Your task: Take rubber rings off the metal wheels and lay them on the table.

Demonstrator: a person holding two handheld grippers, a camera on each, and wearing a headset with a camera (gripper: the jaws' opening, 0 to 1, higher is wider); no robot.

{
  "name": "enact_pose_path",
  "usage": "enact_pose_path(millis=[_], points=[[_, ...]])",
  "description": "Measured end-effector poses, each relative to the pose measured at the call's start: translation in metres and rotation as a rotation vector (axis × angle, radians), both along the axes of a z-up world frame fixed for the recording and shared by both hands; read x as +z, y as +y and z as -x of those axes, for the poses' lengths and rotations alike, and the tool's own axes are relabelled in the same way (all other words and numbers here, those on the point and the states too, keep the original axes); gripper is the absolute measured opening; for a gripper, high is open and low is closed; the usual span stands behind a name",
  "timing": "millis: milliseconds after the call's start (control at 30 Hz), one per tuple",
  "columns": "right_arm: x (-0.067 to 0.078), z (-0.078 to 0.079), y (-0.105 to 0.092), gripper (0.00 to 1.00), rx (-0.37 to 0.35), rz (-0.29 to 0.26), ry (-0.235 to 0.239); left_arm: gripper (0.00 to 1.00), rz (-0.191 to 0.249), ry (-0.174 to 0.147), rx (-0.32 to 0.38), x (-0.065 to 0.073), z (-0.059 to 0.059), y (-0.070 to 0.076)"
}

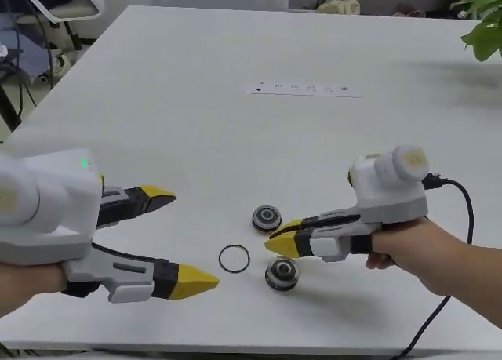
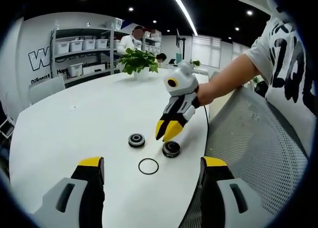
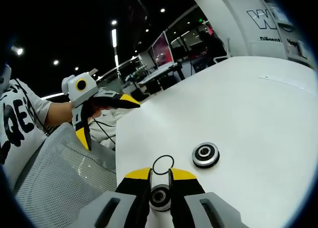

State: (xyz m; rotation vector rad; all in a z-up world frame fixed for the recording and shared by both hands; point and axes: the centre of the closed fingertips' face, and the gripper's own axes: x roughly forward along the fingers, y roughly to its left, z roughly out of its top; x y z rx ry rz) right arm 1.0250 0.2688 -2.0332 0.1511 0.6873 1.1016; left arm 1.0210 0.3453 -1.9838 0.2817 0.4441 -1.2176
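Rubber on the near wheel looks soft and stretchy, so pinch it at the rim; the right gripper has narrow jaws at that wheel, gripping or not I cannot tell, the left gripper is wide open, and one ring lies on the bench.

A white table spreads across the head view. At lower centre lie a metal wheel, a second wheel just below it, and a loose black rubber ring to their left, touching neither. A printed strip lies flat at upper centre
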Motion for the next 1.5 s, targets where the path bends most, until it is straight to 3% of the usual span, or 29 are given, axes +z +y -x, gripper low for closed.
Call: enact_pose_path(millis=[867, 1500], points=[[-0.003, 0.013, -0.022, 0.16, 0.011, 0.02, -0.01, 0.7, -0.012, 0.021, -0.091, -0.011, -0.001, -0.036], [-0.022, 0.022, -0.035, 0.19, 0.059, 0.101, -0.037, 0.63, -0.035, 0.052, -0.145, -0.026, 0.0, -0.057]])
